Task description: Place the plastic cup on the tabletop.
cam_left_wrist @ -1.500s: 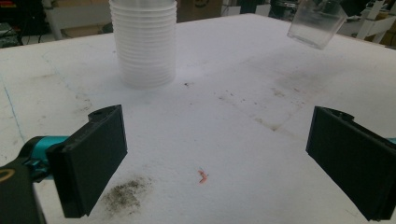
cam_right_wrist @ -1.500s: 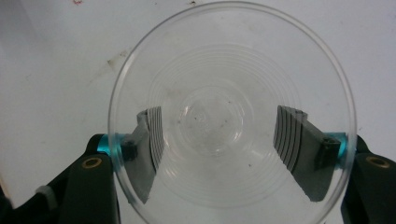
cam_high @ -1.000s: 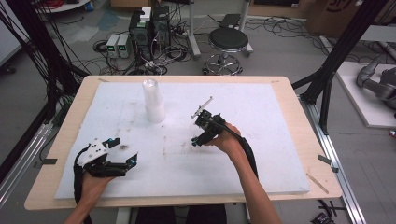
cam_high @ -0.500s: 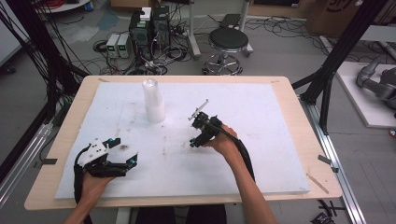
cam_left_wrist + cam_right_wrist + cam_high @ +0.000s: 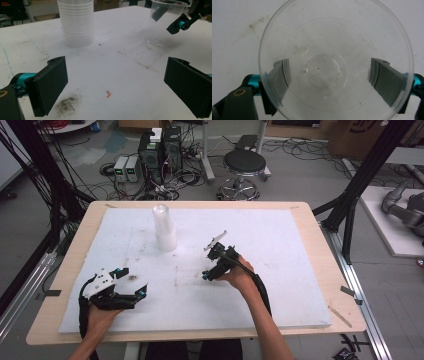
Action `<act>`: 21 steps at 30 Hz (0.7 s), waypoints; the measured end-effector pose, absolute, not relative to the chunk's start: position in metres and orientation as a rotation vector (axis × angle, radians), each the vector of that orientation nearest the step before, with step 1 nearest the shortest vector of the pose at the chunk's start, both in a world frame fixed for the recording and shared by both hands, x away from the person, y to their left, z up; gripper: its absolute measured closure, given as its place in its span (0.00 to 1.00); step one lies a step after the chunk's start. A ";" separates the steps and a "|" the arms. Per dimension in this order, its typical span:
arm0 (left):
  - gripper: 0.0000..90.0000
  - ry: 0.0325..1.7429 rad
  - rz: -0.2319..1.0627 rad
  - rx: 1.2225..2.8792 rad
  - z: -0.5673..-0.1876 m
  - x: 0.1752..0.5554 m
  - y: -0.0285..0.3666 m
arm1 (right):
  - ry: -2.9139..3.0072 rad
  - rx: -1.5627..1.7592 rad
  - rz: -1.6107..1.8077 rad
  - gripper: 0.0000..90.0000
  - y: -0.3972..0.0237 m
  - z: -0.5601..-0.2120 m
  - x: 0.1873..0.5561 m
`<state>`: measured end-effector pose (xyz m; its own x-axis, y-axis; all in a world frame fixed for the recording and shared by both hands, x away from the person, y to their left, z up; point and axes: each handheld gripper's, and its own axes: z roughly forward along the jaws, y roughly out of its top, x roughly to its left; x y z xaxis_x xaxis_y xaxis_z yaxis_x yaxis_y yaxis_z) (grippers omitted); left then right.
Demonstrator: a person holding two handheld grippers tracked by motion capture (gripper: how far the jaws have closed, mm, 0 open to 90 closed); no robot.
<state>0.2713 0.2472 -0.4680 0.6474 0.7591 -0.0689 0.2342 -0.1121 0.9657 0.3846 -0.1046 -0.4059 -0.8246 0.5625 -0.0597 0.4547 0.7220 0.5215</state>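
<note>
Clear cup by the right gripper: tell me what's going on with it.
A person works at the white mat with a gripper in each hand. The right gripper has its jaws on either side of a single clear plastic cup standing on the mat. The left gripper rests open, nothing between its jaws. A stack of cups stands behind.

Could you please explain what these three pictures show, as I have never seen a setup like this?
A person sits at a table with a hand-held two-jaw gripper in each hand. The high view looks down from above. The other two views come from cameras riding on each gripper, looking along its black jaws. A stack of clear cups stands on the table. The left gripper rests open and empty. The right gripper points down over a single cup. Its jaws have just been opening, with that cup between them.
</note>
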 end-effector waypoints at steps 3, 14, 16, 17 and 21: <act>0.06 0.825 0.543 1.665 -0.468 0.271 0.247 | 2.704 0.805 0.758 0.18 -0.108 -0.408 0.381; 0.06 0.837 0.552 1.636 -0.468 0.270 0.249 | 2.587 0.822 0.968 0.18 -0.145 -0.414 0.350; 0.06 0.843 0.549 1.632 -0.468 0.270 0.250 | 2.551 0.846 1.030 0.18 -0.157 -0.415 0.342; 0.06 0.844 0.550 1.633 -0.468 0.270 0.250 | 2.533 0.854 1.057 0.18 -0.163 -0.415 0.338; 0.06 0.843 0.552 1.639 -0.468 0.270 0.249 | 2.462 0.861 1.132 0.18 -0.180 -0.419 0.325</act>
<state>0.2701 0.2494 -0.4683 0.6304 0.7719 -0.0822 0.2332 -0.0874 0.9685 0.3252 -0.1804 -0.4185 -0.7765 0.6298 -0.0184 0.3960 0.5105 0.7632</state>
